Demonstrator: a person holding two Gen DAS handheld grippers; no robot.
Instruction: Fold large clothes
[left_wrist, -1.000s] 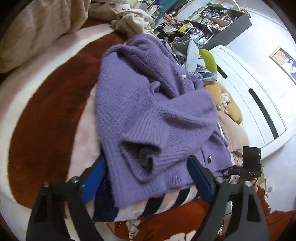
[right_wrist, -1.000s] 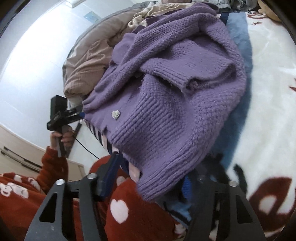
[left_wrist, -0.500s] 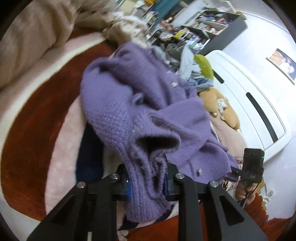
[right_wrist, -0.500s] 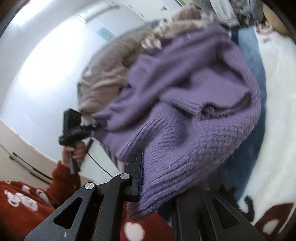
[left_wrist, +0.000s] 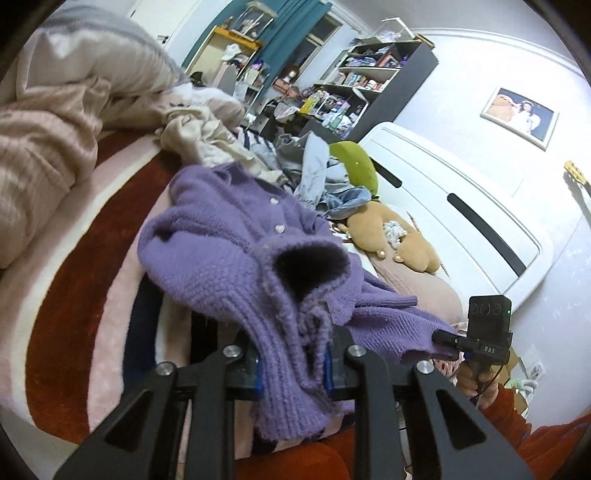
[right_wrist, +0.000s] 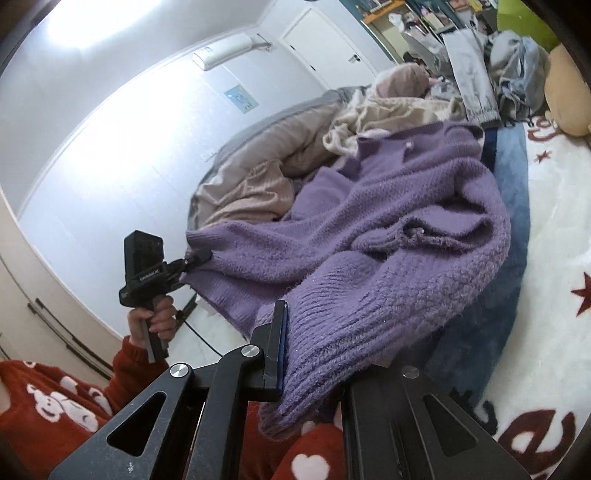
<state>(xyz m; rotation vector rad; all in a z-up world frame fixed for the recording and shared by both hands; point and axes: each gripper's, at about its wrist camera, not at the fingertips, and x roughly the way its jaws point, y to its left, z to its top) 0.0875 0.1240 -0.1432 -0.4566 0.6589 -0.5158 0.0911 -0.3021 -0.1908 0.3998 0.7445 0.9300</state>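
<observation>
Both grippers have gone from spread to clamped and lifted the purple cardigan (left_wrist: 236, 266) off the bed's near edge. Left wrist view: the left gripper (left_wrist: 291, 365) has its fingers pinching the ribbed sleeve cuff, cardigan body trailing over the red-and-pink blanket (left_wrist: 74, 280). Right wrist view: the right gripper (right_wrist: 314, 354) pinches the ribbed hem, knit draping toward the bed.

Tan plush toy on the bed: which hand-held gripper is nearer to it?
Right. The right hand-held gripper clamps the purple cardigan hem on the plush toy side; the left hand-held gripper clamps the hem farther from it, toward the beige duvet.
</observation>
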